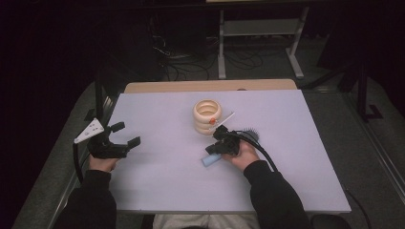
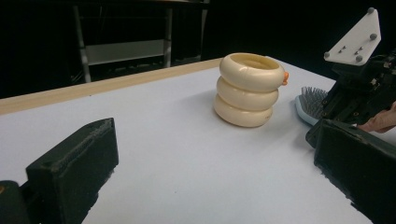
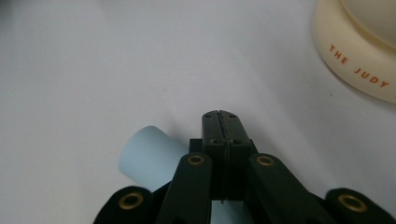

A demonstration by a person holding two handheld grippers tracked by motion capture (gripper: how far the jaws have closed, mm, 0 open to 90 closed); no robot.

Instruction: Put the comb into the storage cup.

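A cream holder (image 1: 207, 116) made of three stacked rings stands upright at the table's middle back, with a small orange piece on its side and a thin white stick leaning at it. A hairbrush with a light blue handle (image 1: 209, 161) and dark bristles (image 1: 248, 132) lies just right of the holder. My right gripper (image 1: 218, 135) hovers over the brush, jaws shut tight against each other; in the right gripper view (image 3: 218, 115) the handle (image 3: 149, 156) runs beneath them, not between the pads. My left gripper (image 1: 126, 133) rests at the table's left edge, open and empty (image 2: 212, 135).
The white table top (image 1: 162, 181) has bare room in front and to the left of the holder (image 2: 246, 88). A wooden strip (image 1: 157, 87) borders the far edge. Beyond it are dark floor, cables and a metal frame (image 1: 258, 28).
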